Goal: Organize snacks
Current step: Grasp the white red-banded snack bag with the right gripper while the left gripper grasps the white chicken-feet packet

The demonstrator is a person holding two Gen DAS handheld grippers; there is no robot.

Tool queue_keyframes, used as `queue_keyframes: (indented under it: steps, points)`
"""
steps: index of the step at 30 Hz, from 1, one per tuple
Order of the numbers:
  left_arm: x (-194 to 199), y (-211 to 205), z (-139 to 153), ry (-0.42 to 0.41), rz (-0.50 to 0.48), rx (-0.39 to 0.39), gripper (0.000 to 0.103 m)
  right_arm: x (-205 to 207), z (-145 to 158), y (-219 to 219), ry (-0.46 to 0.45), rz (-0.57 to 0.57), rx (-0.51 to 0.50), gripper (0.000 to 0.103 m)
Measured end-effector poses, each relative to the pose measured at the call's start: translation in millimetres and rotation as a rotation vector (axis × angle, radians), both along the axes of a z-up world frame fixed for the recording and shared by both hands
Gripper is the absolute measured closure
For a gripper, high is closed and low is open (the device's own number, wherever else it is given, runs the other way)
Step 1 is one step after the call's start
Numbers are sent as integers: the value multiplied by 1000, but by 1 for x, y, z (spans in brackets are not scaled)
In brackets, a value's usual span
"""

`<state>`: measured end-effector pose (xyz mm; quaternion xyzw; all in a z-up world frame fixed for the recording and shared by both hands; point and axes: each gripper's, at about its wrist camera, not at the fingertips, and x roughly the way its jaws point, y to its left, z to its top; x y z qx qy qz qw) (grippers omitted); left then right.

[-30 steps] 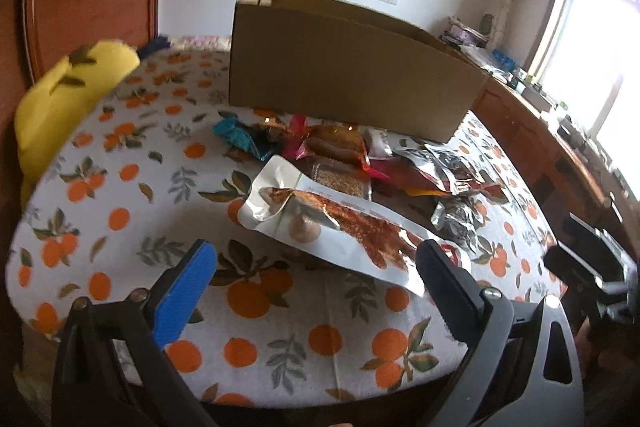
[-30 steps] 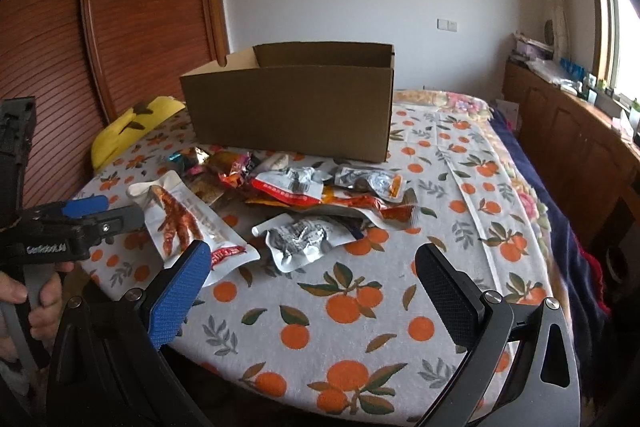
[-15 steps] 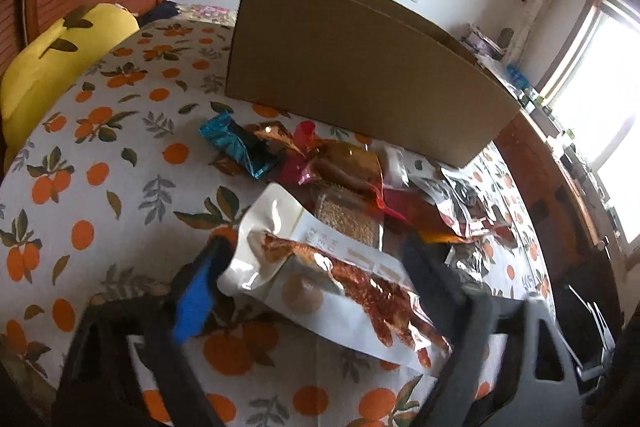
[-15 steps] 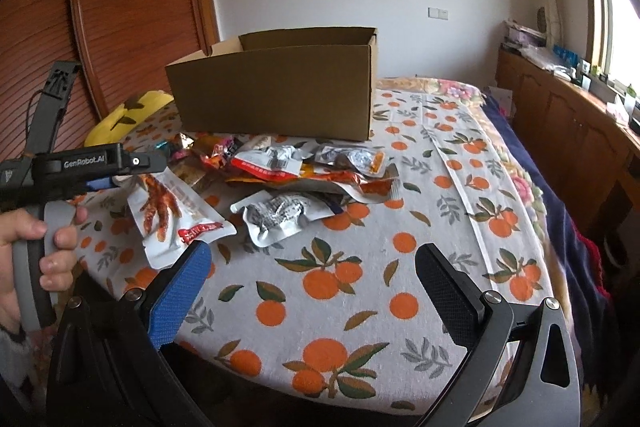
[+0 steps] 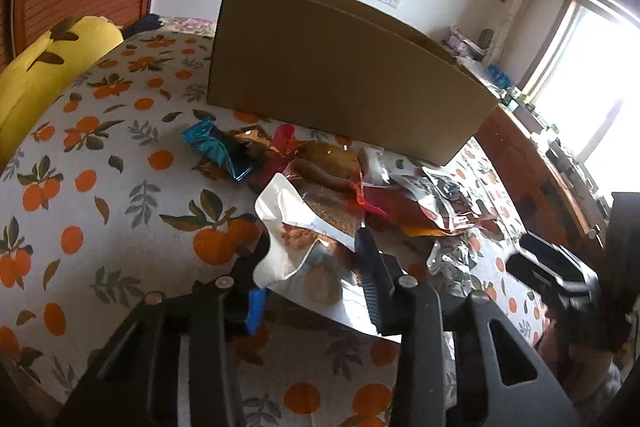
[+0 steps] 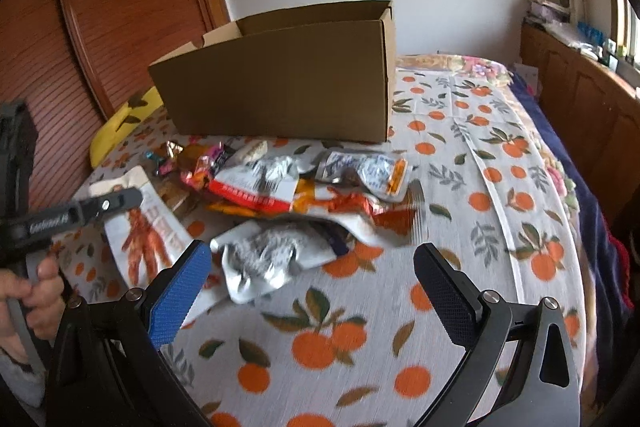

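Observation:
A pile of snack packets lies on the orange-print bed cover in front of an open cardboard box (image 5: 344, 75) (image 6: 280, 87). My left gripper (image 5: 312, 251) is shut on a white packet with red-brown pieces (image 5: 292, 247), which crumples between its fingers; the same packet shows in the right wrist view (image 6: 148, 227). My right gripper (image 6: 312, 291) is open and empty, just above a silver-white packet (image 6: 272, 255). A teal packet (image 5: 216, 147) and red and orange packets (image 6: 248, 187) lie nearer the box.
A yellow pillow (image 5: 44, 67) lies at the left by the wooden headboard (image 6: 120, 7). A wooden cabinet (image 6: 580, 95) runs along the right wall under a bright window. The bed edge is close below both grippers.
My left gripper moved forward over the white packet and closed on it. My right gripper moved closer to the silver-white packet and stayed open.

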<state>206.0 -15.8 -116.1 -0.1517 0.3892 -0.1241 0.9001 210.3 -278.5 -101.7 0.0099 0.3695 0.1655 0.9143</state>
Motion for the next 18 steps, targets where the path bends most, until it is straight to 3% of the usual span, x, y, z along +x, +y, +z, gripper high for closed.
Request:
queue_keyframes:
  steps: [3, 9, 11, 18]
  points:
    - [-3, 3, 5, -18, -16, -15, 69, 7, 4, 2, -5, 11, 3, 1]
    - [-8, -5, 14, -80, -41, 47, 69, 30, 0, 29, 12, 100, -5, 7]
    - [-7, -7, 14, -93, -46, 65, 69, 43, -5, 40, 46, 129, 4, 15]
    - [-7, -3, 15, -105, -55, 63, 69, 83, -15, 60, 144, 128, 41, 17]
